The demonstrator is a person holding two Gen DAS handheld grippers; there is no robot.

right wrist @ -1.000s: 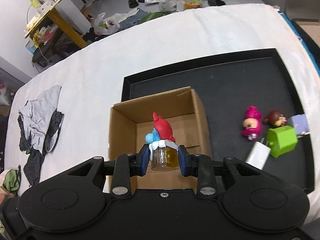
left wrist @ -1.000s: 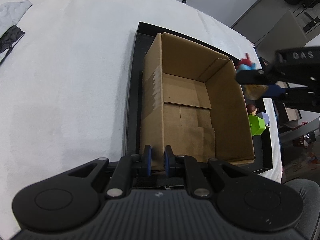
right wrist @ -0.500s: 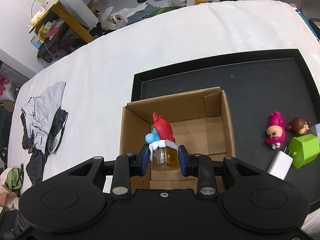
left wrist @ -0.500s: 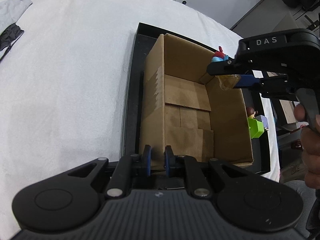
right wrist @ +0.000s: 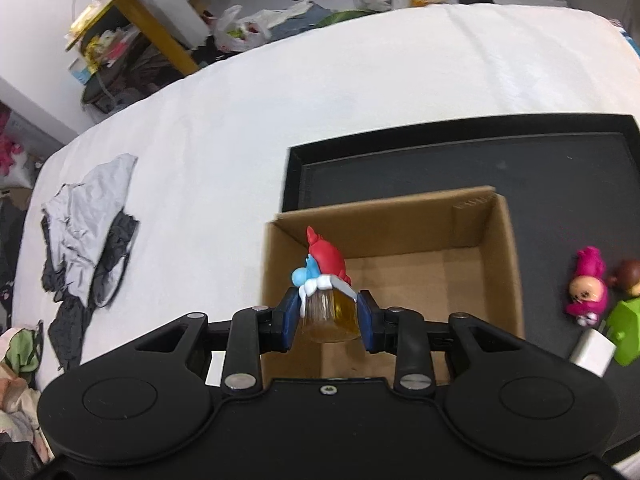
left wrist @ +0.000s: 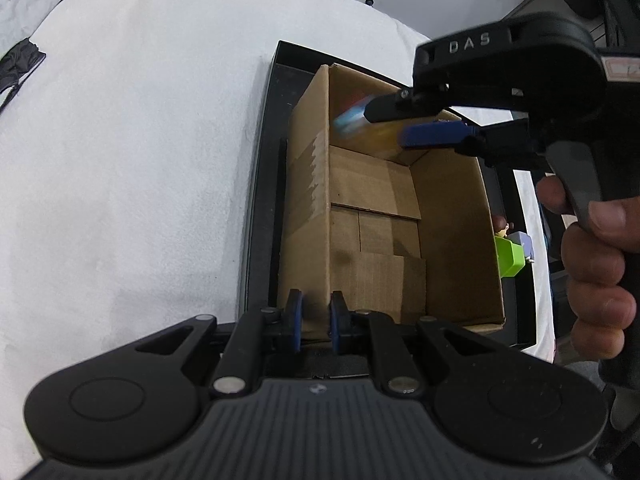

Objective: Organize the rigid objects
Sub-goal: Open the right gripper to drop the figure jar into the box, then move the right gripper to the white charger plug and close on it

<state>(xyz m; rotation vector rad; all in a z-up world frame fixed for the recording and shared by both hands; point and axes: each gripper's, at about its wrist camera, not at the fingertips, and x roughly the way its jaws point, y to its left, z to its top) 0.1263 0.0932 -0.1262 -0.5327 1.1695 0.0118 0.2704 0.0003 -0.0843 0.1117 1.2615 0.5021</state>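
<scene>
An open cardboard box [left wrist: 400,216] [right wrist: 420,264] stands in a black tray [left wrist: 262,184] [right wrist: 520,164]. My left gripper [left wrist: 314,318] is shut on the box's near wall. My right gripper [right wrist: 327,314] is shut on a small jar with a red and blue figure on top [right wrist: 326,280] and holds it above the box's left part; in the left wrist view the jar [left wrist: 356,120] is blurred over the far end. A pink doll [right wrist: 586,286], a brown-haired doll [right wrist: 628,276], a green block [right wrist: 628,328] [left wrist: 508,256] and a white charger [right wrist: 592,350] lie in the tray right of the box.
The tray sits on a white cloth [right wrist: 320,104] [left wrist: 132,140]. Grey and black clothes [right wrist: 88,236] lie at the cloth's left. A yellow table [right wrist: 132,12] and bags stand on the floor beyond. A hand [left wrist: 596,276] holds the right gripper.
My right gripper has carried the jar leftward from outside the box's right wall to over the box. My left gripper has kept its hold on the wall.
</scene>
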